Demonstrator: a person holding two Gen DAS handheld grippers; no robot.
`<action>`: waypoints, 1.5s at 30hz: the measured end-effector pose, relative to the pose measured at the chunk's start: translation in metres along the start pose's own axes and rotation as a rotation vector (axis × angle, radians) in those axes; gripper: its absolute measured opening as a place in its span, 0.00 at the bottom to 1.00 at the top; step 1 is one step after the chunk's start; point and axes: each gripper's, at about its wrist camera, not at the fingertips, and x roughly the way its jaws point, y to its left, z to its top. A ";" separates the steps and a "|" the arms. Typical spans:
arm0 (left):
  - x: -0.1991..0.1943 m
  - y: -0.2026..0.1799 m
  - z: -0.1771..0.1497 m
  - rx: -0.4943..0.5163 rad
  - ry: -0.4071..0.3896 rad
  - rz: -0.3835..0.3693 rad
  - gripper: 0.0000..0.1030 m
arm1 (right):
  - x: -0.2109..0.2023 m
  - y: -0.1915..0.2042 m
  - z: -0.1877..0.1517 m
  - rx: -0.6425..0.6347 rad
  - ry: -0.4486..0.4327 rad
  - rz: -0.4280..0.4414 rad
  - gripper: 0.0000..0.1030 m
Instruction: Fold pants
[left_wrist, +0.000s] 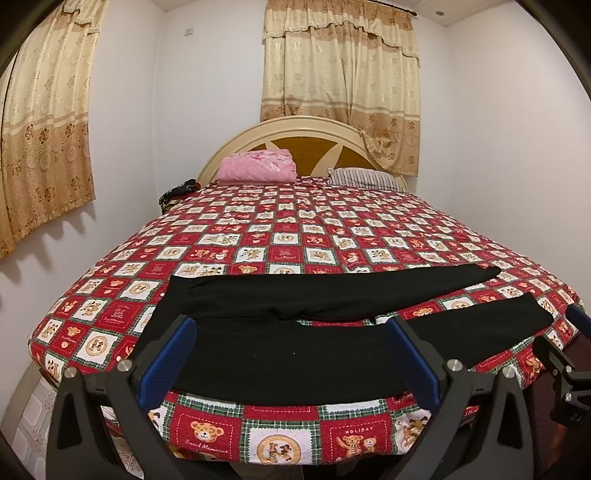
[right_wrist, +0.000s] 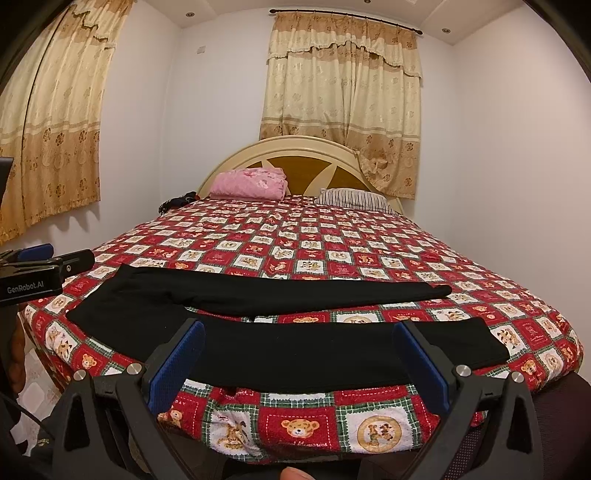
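Left wrist view: black pants (left_wrist: 295, 343) spread flat along bed (left_wrist: 280, 236) edge, legs splayed, ready for folding; left gripper (left_wrist: 291, 358) and right gripper (right_wrist: 299, 360) wide, empty, poised over near leg.

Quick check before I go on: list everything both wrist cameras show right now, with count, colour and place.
pants: one, black, flat across the near end of the bed, legs spread apart toward the right
bedspread: one, red and white teddy-bear checks, covering the bed
blanket: one, pink, folded, by the headboard
pillow: one, striped, right of the blanket
headboard: one, cream and brown, rounded
curtains: two sets, cream and tan, behind the bed and on the left wall
left gripper: jaws open, blue pads, over the waist end
right gripper: jaws open, blue pads, over the near leg
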 end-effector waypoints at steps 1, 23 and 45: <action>0.000 0.000 0.000 -0.001 0.000 0.000 1.00 | 0.000 0.000 0.000 0.000 0.000 0.001 0.99; 0.000 0.000 -0.001 0.000 0.003 0.000 1.00 | 0.001 0.000 0.000 -0.006 0.007 0.001 0.99; 0.107 0.079 0.003 0.063 0.141 0.121 1.00 | 0.045 -0.008 -0.029 -0.009 0.124 0.011 0.99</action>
